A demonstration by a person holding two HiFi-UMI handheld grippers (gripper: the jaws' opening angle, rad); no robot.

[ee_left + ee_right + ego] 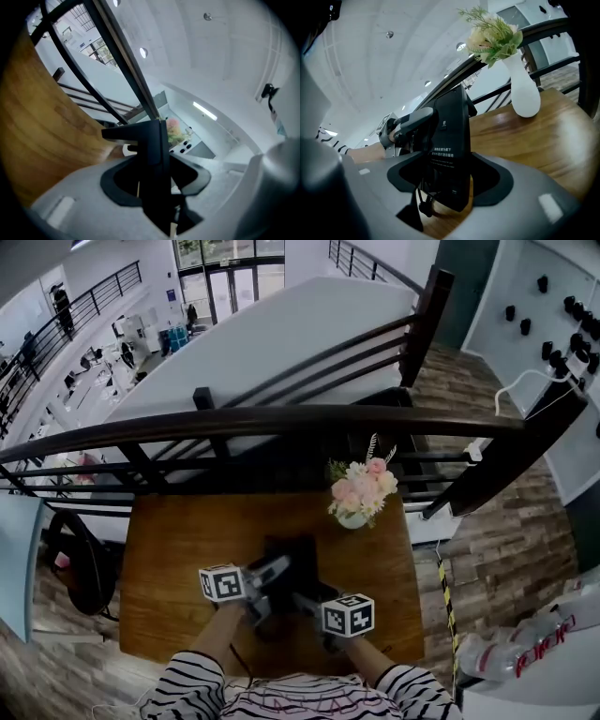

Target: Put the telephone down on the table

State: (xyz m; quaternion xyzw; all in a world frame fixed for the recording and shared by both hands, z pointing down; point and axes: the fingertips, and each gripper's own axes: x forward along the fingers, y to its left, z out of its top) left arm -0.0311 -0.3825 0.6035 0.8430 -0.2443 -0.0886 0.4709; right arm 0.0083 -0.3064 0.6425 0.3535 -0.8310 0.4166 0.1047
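The black telephone [298, 559] is over the middle of the wooden table [169, 549], held from both sides. My left gripper [278, 571] is shut on its left side and my right gripper [307, 600] on its right. In the left gripper view the telephone [153, 150] stands edge-on between the jaws of the left gripper [154, 187]. The right gripper view shows its printed underside [451, 140] filling the gap of the right gripper [450, 187], a cord [424, 204] hanging below, and the left gripper [412, 124] clamped opposite. I cannot tell whether it touches the tabletop.
A white vase of pink flowers [359, 493] stands at the table's far right, close behind the telephone, and appears as the vase [524, 89] in the right gripper view. A dark railing [281, 418] runs along the table's far edge. A black chair [80, 563] is left of the table.
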